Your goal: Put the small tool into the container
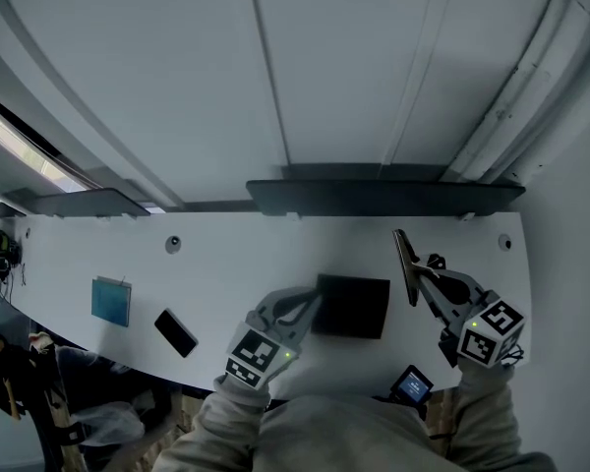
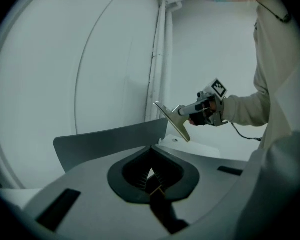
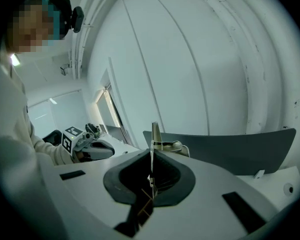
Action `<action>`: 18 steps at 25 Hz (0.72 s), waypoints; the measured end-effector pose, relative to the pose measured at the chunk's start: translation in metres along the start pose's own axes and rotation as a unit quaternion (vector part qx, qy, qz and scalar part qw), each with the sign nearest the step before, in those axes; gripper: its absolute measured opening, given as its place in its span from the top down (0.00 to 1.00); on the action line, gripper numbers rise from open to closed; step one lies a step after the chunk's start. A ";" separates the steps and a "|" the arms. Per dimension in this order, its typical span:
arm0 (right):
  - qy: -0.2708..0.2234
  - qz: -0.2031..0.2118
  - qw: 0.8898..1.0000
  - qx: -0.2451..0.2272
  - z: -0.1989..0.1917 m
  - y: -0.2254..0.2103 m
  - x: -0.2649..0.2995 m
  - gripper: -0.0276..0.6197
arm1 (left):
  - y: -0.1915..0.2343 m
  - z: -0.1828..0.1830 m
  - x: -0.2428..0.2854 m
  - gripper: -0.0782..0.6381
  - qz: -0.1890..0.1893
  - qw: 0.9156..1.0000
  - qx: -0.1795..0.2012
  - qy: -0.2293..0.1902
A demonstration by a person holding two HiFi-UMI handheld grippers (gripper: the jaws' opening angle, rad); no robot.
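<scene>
From the head view, the right gripper [image 1: 425, 275] holds the small scraper [image 1: 405, 264] up in the air, just beside the black container [image 1: 352, 306]. In the left gripper view, the left gripper [image 2: 151, 176] is closed and looks empty. In the right gripper view, the jaws pinch the scraper by a thin part, so it may twist, slip and miss the box.

Both sleeved arms reach forward; left tongs [image 1: 311, 302] closed, right tongs [image 1: 422, 281] clamp the small tool [image 1: 405, 264].

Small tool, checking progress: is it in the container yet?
Out: the right gripper holds the small tool in the air, apart from the container.
</scene>
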State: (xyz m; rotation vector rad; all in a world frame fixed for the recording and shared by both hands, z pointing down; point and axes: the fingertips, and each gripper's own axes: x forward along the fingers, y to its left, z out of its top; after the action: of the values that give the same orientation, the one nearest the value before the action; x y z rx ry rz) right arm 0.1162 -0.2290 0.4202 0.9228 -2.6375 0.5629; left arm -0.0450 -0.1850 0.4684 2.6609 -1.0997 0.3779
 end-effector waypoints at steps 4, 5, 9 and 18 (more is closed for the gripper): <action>-0.001 0.001 1.000 0.005 -0.004 0.004 0.004 0.92 | -0.001 0.000 -0.005 0.89 -0.020 0.998 -0.054 -0.027; 0.001 0.004 1.000 0.002 -0.005 0.006 0.005 0.92 | 0.002 -0.001 -0.007 0.89 -0.018 0.998 -0.056 -0.030; 0.007 0.004 1.000 -0.001 -0.008 0.009 0.007 0.92 | 0.007 -0.002 -0.011 0.89 -0.013 0.997 -0.069 -0.034; 0.024 -0.004 1.000 -0.016 -0.014 0.009 0.012 0.92 | 0.005 -0.002 -0.009 0.89 -0.026 0.996 -0.073 -0.039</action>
State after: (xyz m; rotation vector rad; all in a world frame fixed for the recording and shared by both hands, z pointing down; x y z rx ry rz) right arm 0.1032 -0.2228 0.4348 0.9002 -2.5918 0.5333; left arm -0.0548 -0.1819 0.4682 2.5880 -1.0340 0.1765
